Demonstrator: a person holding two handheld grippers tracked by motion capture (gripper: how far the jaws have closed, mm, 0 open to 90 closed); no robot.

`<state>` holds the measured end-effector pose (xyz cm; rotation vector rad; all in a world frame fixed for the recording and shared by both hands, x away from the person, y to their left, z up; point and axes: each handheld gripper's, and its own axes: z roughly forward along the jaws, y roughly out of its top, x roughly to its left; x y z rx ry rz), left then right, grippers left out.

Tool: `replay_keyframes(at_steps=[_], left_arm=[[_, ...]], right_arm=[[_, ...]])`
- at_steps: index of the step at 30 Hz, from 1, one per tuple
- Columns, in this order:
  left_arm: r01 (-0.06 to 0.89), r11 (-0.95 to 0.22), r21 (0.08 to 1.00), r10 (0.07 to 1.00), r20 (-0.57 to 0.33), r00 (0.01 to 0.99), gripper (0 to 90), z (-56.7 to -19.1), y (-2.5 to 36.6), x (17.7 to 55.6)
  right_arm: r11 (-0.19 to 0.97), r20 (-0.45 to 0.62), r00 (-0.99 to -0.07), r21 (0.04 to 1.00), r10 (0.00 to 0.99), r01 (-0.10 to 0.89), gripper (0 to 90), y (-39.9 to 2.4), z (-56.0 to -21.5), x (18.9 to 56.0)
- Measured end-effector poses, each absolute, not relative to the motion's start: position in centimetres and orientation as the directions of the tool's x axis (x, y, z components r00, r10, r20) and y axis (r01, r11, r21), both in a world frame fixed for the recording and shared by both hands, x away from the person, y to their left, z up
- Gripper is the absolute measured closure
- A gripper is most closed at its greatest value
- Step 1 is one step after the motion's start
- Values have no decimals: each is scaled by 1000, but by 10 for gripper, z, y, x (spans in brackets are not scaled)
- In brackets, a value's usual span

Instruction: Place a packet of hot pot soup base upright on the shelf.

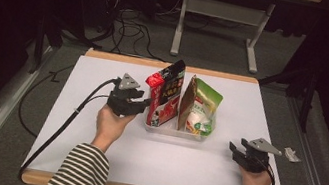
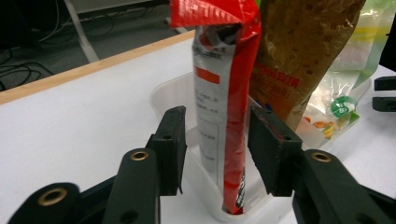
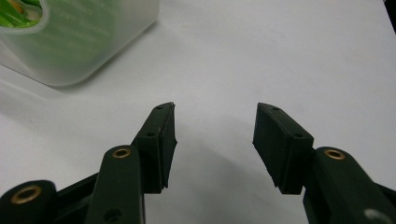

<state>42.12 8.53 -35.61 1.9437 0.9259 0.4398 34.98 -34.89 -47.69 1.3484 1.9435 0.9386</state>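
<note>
Red-and-white snack pouch upright in clear plastic tray, mid-table.
I have the left gripper straddling the pouch's lower part, pads off it on both sides, released. Brown paper-look bag stands just beside the pouch in that tray. Right gripper gapes over bare white tabletop, nothing between, well apart from the tray.

The high view looks forward and down over the white table; each gripper view sits low and close; all three share the clear tub.
</note>
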Motion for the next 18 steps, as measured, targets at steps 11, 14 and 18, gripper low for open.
replay_keyframes(at_steps=[11,14,18], left_arm=[[407,-278,870,772,-50,633,537,-353,116,406],[405,-278,871,776,-46,629,525,-354,121,404],[397,-262,880,784,-46,619,516,-355,134,397]], right_arm=[[197,-21,-317,821,948,537,501,-355,-475,351],[177,1,-318,827,948,533,500,-356,-474,350],[169,13,-322,831,947,530,500,-356,-472,348]])
